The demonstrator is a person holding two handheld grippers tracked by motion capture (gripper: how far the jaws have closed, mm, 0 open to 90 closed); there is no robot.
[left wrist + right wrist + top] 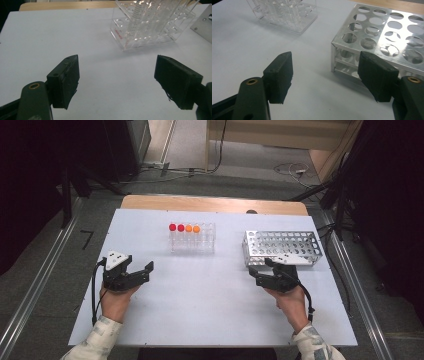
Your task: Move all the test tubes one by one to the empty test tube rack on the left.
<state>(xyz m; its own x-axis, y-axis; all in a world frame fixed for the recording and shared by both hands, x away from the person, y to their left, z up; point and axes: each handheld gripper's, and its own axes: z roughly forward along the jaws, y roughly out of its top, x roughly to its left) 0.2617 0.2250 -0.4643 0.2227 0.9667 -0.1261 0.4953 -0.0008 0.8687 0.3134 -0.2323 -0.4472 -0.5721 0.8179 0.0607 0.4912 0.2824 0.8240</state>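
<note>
**Two open grippers rest near two racks**

High view: a white surface (200,305) carries a clear plastic rack (193,239) near its middle-back and a metal rack (281,247) with many round holes to the right of it, the two well apart. Four tubes stand in a row in the clear rack, two with red caps (176,227) and two with orange caps (192,228). The left gripper (141,271) sits at the left front, held by the left hand (116,301), its fingers apart and empty. The right gripper (261,271) sits just in front of the metal rack, held by the right hand (291,301), its fingers also apart.

Left gripper view: the two black fingers (65,81) stand wide apart over bare white surface with nothing between them. The clear rack (150,25) lies ahead and to the right.

Right gripper view: the fingers (279,76) are spread and empty. The right-hand one is just beside the near corner of the metal rack (384,32); whether it touches cannot be told. The clear rack (284,13) stands farther off at upper left.
</note>
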